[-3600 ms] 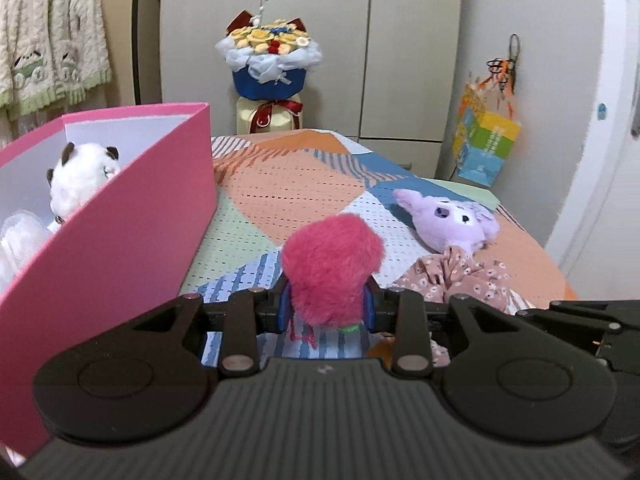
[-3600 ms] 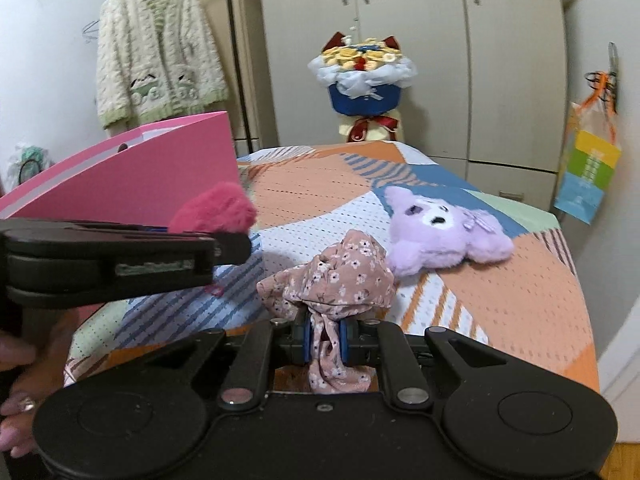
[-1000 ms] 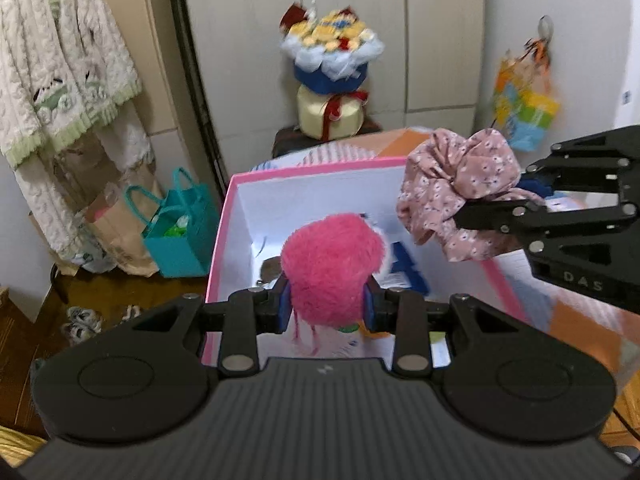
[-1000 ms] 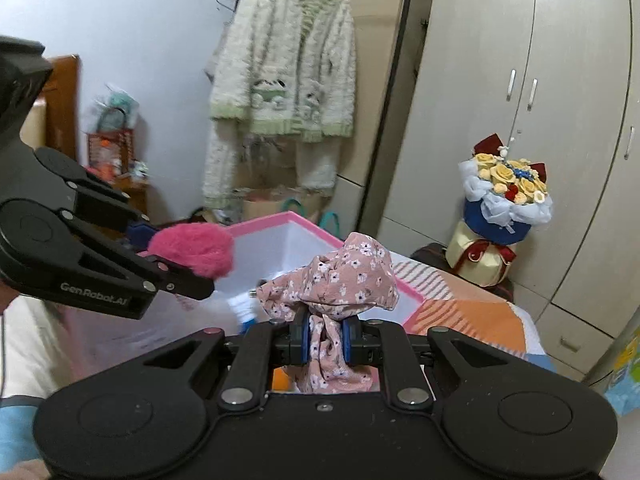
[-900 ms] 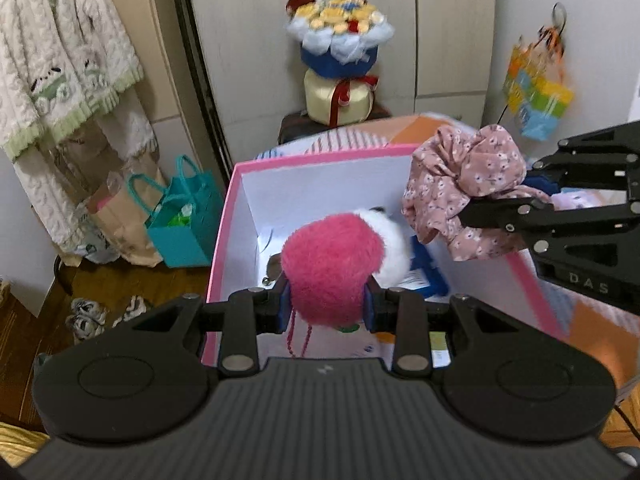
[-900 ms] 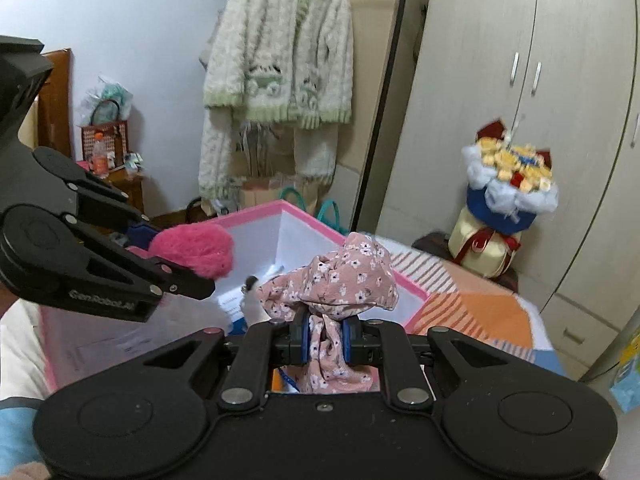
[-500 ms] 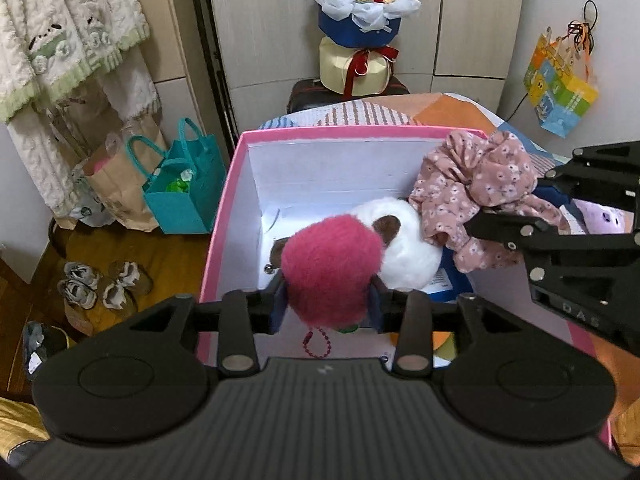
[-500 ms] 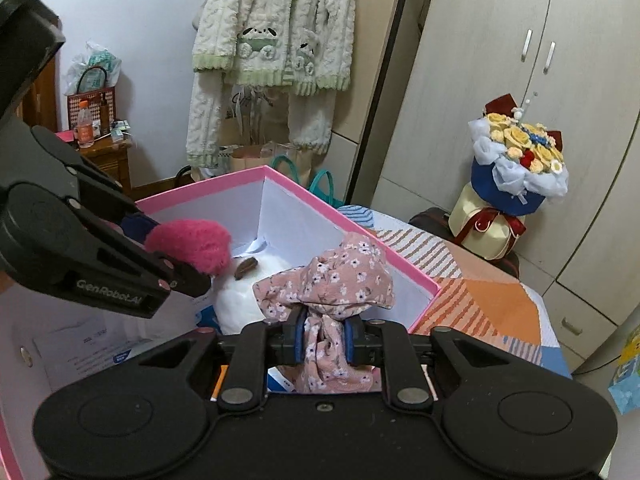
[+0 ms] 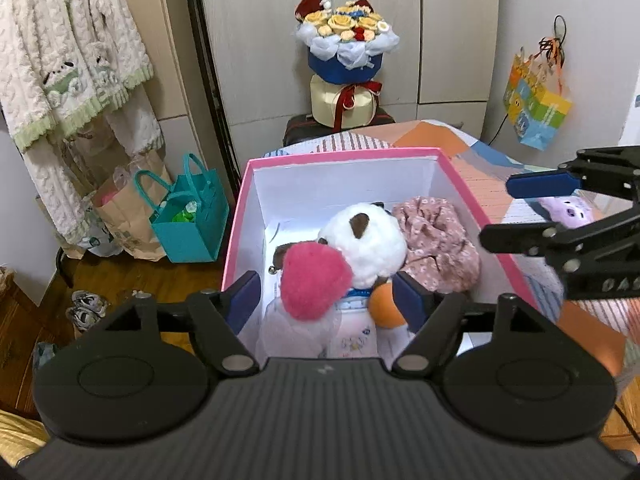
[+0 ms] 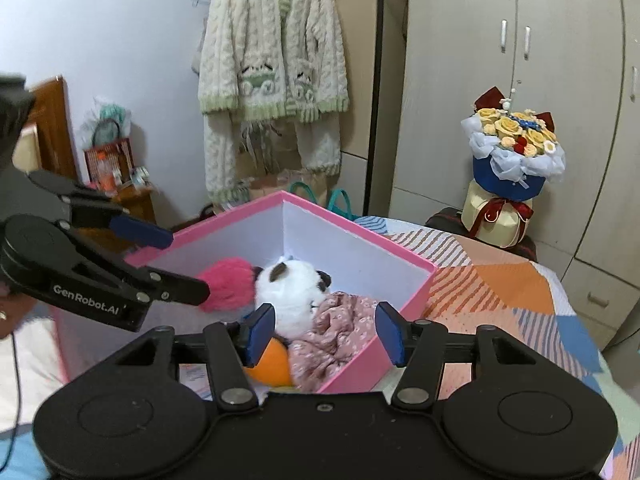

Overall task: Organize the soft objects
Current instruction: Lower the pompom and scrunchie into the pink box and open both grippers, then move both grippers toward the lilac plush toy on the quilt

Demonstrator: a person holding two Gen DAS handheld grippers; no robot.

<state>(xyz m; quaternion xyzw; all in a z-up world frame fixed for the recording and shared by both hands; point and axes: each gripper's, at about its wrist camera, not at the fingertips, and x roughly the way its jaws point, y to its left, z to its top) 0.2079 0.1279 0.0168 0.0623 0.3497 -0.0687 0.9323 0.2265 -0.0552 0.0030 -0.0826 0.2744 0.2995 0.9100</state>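
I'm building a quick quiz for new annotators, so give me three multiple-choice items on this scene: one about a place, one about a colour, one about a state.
1. Where does the floral scrunchie lie?
A. in the pink box
B. on the quilt
C. on the floor

2. What colour is the pom-pom?
A. blue
B. pink
C. green

3. How is the right claw?
A. clamped on the panda plush
C. opening, nothing between its pads
B. clamped on the scrunchie

Answers: 1 A, it rests inside beside the panda; 2 B, its fluff is bright pink; 3 C, its pads stand apart above the box.

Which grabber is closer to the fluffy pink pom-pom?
Left. The pink pom-pom sits between the left gripper's opening jaws. The right gripper is over the floral cloth, past the panda plush.
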